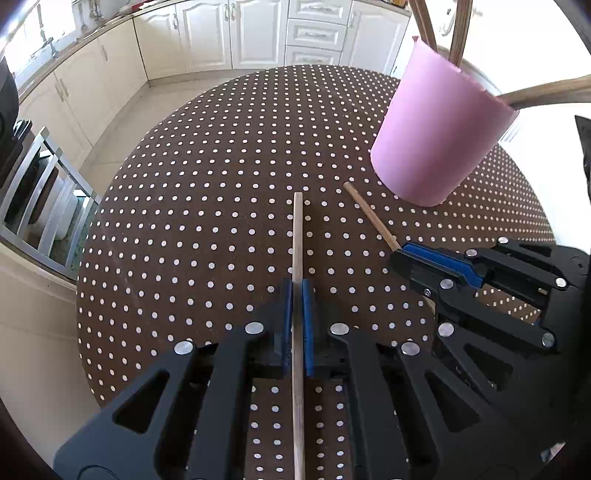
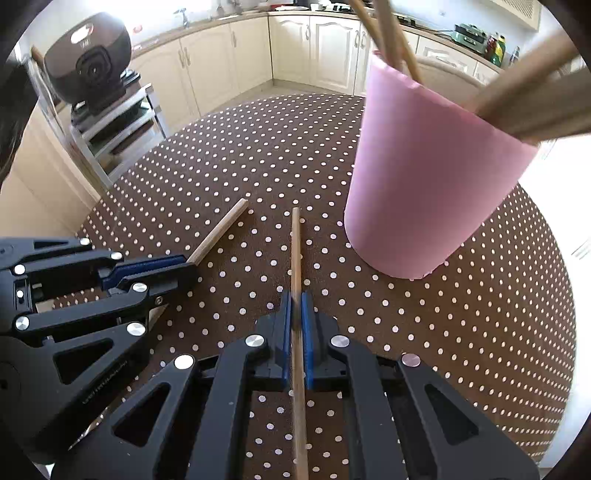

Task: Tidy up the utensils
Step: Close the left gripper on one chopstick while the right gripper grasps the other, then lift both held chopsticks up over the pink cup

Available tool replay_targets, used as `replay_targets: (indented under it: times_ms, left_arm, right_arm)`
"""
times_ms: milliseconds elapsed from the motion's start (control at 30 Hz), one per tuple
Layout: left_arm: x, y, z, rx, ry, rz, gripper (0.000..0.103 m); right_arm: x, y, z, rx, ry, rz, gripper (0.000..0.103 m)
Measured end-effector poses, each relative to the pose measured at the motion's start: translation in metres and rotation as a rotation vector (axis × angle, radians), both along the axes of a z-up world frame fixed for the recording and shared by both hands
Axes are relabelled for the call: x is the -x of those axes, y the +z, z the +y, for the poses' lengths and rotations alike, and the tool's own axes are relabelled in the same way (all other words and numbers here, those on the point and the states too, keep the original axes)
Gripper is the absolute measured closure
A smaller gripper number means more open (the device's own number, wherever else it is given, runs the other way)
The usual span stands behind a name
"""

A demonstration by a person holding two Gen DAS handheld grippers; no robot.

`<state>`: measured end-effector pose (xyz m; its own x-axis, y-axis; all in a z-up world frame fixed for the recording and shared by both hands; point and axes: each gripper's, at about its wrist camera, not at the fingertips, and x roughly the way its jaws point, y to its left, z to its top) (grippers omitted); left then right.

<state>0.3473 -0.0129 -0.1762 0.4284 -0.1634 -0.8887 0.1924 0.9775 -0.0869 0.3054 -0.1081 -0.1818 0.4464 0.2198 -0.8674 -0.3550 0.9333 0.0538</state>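
Two wooden utensil handles lie low over the brown polka-dot table [image 1: 207,206]. My left gripper [image 1: 297,286] is shut on the paler handle [image 1: 297,236], whose tip points away from me. My right gripper [image 2: 296,297] is shut on the darker handle [image 2: 295,247]. In the left wrist view the right gripper [image 1: 400,256] sits to the right, clamping its handle [image 1: 369,214]. The right wrist view has the left gripper [image 2: 190,266] at the left with its handle [image 2: 219,232]. A pink cup [image 1: 439,129] [image 2: 424,177] stands beyond, holding several wooden utensils [image 2: 391,37].
Cream kitchen cabinets [image 1: 258,33] run along the far wall. A metal rack [image 1: 44,192] stands left of the table, with a dark round appliance [image 2: 90,59] on it. The table edge curves around on the left and far sides.
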Motion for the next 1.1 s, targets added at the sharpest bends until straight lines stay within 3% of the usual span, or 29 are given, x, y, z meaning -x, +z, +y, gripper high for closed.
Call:
replay_targets:
  times_ms: [300,567,833,1100]
  left_arm:
    - [0.033,0.036,0.005,0.042,-0.006,-0.09,0.097]
    - [0.077,0.092,0.013,0.093,-0.017,-0.241,0.097]
    - [0.121,0.139,0.009,0.138,-0.043,-0.362,0.097]
    - [0.145,0.163,0.004,0.158,-0.047,-0.45,0.097]
  right_arm:
    - [0.032,0.036,-0.021,-0.169,0.002,-0.058,0.099]
    - [0.073,0.088,-0.041,-0.357,0.035,-0.184,0.099]
    - [0.102,0.121,-0.062,-0.437,0.013,-0.292,0.099]
    - [0.129,0.142,-0.067,-0.407,-0.004,-0.426,0.099]
